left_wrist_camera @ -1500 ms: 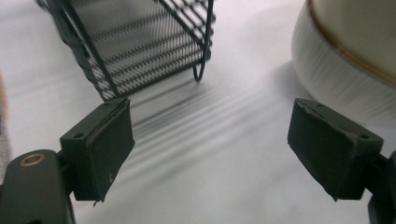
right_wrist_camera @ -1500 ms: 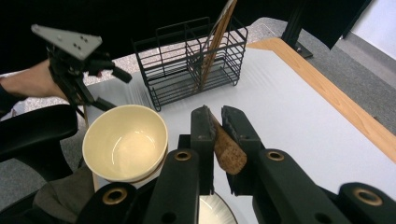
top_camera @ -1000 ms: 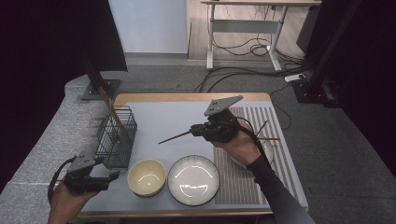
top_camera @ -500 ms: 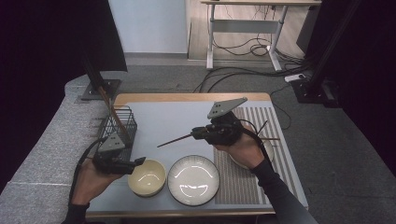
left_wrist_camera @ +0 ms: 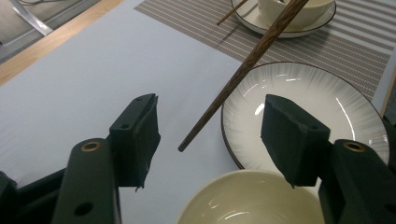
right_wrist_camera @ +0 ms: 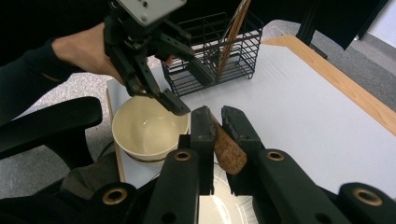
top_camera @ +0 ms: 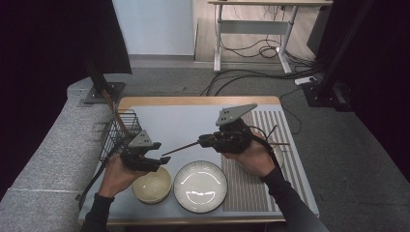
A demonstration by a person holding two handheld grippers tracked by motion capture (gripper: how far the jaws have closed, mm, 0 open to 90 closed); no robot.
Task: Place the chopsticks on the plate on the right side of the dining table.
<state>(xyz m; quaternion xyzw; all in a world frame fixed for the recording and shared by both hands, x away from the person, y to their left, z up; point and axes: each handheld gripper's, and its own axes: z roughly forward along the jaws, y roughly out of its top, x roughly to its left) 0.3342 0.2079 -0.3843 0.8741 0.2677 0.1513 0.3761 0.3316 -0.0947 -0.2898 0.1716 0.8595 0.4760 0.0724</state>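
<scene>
- High view: a dark wooden chopstick (top_camera: pixel 181 148) is held level by the right tool (top_camera: pixel 203 141), whose jaws are clamped on its thick end, with its thin tip pointed toward the left tool (top_camera: pixel 157 162).
- Right gripper view: the butt of the chopstick is seen pinched between the two black jaws, above the white ribbed plate (right_wrist_camera: pixel 212 205).
- Left gripper view: the jaws of the left tool have just been closing, yet they are parted, and the chopstick tip (left_wrist_camera: pixel 183 147) hangs between them without being touched by either pad.
- The left tool is held over the cream ceramic bowl (top_camera: pixel 152 185), just beside the plate on the pale blue surface (top_camera: pixel 179 121).
- A black wire basket (top_camera: pixel 118 133) with more chopsticks in it stands behind the left hand, and a second bowl on a saucer (left_wrist_camera: pixel 299 14) rests on the striped mat (top_camera: pixel 270 125).
- The step in hand is judged to be a handover of the chopstick from right to left.
- For the next move, the left jaws are to be closed on the thin end before the right grip is loosened; the tip sits off-centre, so alignment is called for first.
</scene>
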